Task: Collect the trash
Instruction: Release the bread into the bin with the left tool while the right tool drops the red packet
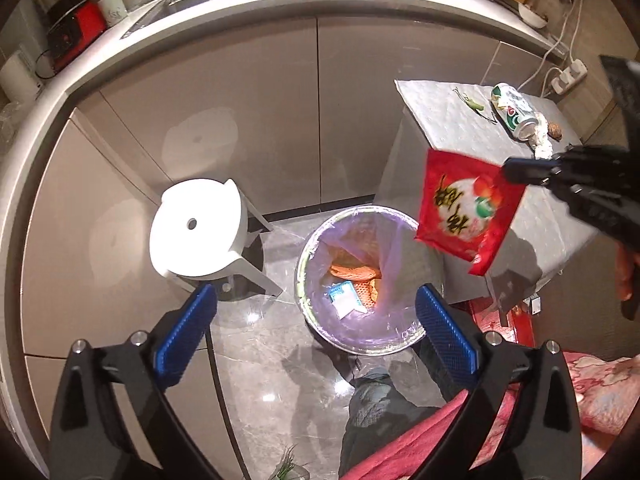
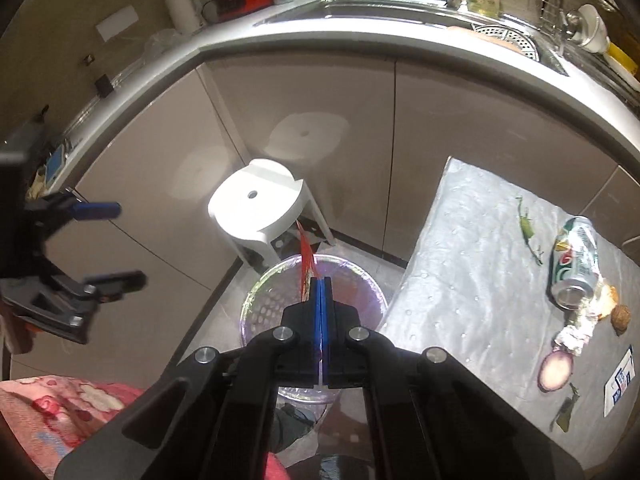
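My right gripper (image 2: 322,280) is shut on the edge of a red snack packet (image 1: 468,212), which hangs above the right rim of the round bin (image 1: 360,350). In the right wrist view the packet (image 2: 306,256) shows edge-on over the bin (image 2: 256,288). The bin has a clear liner and holds orange mesh and a small white-and-blue packet (image 1: 344,296). My left gripper (image 1: 316,292) stands wide open above the bin with nothing between its blue pads. It also shows at the left of the right wrist view as the left gripper (image 2: 120,244).
A foil-covered table (image 2: 460,260) stands right of the bin with a crushed green can (image 2: 576,264), a green stem (image 2: 526,228), crumpled foil (image 2: 576,332), an onion slice (image 2: 556,370) and a wrapper (image 2: 622,380). A white stool (image 1: 196,232) stands left, before the cabinets.
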### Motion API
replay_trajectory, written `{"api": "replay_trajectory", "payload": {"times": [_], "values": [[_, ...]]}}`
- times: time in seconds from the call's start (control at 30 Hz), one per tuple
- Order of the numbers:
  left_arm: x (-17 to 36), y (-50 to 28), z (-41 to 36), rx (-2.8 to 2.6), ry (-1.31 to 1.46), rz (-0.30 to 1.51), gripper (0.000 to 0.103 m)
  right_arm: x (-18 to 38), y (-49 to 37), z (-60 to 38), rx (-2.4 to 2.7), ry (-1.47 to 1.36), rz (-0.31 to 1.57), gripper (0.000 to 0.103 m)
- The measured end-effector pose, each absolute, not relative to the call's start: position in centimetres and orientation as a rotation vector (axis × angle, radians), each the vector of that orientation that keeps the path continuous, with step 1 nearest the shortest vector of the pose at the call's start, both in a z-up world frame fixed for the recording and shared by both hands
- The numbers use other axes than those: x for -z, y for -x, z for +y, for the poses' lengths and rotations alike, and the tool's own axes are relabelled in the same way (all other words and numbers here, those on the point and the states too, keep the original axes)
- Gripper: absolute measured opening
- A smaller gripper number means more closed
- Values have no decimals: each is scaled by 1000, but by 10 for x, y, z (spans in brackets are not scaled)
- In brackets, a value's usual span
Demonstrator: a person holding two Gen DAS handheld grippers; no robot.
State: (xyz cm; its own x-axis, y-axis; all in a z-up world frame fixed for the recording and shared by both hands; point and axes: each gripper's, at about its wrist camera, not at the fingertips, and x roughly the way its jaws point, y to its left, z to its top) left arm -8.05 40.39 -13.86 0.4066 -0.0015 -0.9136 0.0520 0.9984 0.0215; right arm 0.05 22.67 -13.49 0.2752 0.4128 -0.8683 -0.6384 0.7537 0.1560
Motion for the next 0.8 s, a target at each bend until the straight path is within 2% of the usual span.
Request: {"api": "replay_trajectory", "payload": {"times": [0.43,0.73,0.77,0.8], "values": [[132,101,417,-44,-6,1154,95,286,9,322,-723,404,1313,1],[135,102,426,-76,-5,1178,95,335,9,336,-720,458,1407,3],[135,102,427,-79,-4,1179,95,338,8,336,-731,452,1420,21],[135,101,429,-82,-3,1180,95,337,8,336,-735,447,1420,53]]}}
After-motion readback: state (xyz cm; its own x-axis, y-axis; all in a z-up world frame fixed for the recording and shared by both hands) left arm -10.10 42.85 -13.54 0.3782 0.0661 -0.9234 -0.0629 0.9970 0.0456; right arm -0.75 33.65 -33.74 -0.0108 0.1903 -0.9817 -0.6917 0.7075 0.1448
